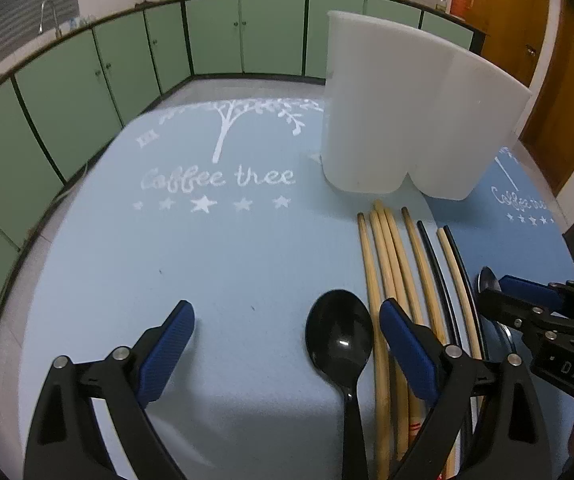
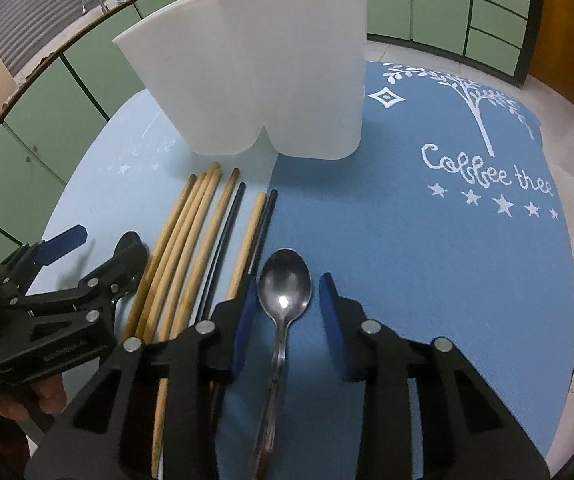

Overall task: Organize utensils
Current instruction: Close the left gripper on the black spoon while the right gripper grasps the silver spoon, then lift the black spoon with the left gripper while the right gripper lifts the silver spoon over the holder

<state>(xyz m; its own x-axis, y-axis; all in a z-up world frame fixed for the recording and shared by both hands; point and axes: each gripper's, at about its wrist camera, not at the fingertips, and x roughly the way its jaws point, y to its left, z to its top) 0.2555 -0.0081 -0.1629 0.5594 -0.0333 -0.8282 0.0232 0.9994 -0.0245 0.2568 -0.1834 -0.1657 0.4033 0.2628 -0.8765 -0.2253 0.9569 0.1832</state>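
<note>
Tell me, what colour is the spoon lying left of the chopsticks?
Glossy black spoon, clearest in the left wrist view.

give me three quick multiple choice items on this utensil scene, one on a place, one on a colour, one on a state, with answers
1. Where does the metal spoon lie?
A. inside the white holder
B. on the darker blue mat, between the right hand-held gripper's fingers
C. on the floor

2. What colour is the spoon between the left hand-held gripper's fingers?
A. black
B. red
C. white

3. How does the white holder stand?
A. tipped on its side
B. upside down
C. upright behind the chopsticks

Answers:
1 B: its bowl sits between the blue pads of the right hand-held gripper on the mat.
2 A: glossy black, within the left hand-held gripper.
3 C: it stands past the tips of the chopsticks.
</note>
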